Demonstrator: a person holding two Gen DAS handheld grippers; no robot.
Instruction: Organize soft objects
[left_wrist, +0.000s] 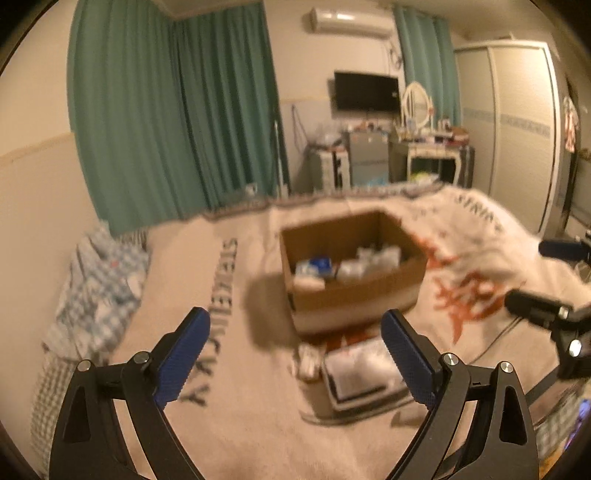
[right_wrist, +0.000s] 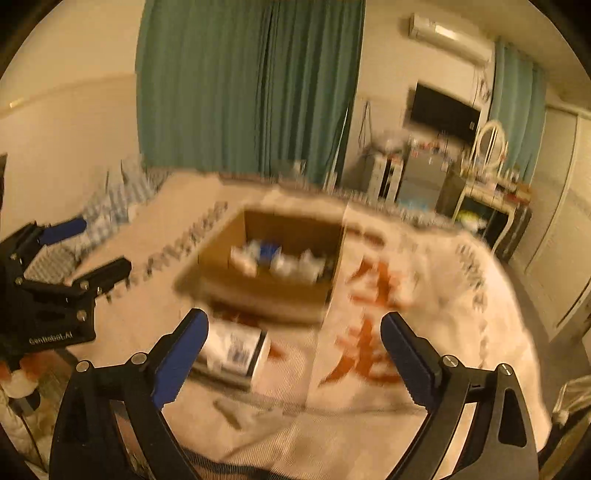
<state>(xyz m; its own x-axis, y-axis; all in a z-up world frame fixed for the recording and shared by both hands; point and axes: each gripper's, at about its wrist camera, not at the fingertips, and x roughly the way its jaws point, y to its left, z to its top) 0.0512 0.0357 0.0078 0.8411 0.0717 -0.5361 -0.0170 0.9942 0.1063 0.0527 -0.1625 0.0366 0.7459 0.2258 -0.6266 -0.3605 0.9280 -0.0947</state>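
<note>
A: What are the surfaces like?

B: The cardboard box (left_wrist: 354, 284) is matt brown paperboard. Beneath it lies a soft, fuzzy cloth blanket (left_wrist: 236, 424), cream with printed lettering.

A: And the tools?

B: The left gripper (left_wrist: 295, 358) has matt black arms, shiny metal screws and blue dimpled pads (left_wrist: 183, 356). The plastic-wrapped package (left_wrist: 364, 373) looks glossy. The curtains (left_wrist: 173, 110) are matt teal cloth.

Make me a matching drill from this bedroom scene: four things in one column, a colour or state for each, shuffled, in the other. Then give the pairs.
Things
1. cardboard box
2. curtains
3. left claw
4. flat packet

Descriptions
A. teal, hanging behind the bed
B. open and empty
C. lying on the blanket in front of the box
D. open-topped, packets inside

Pairs: 1-D, 2-A, 3-B, 4-C
</note>
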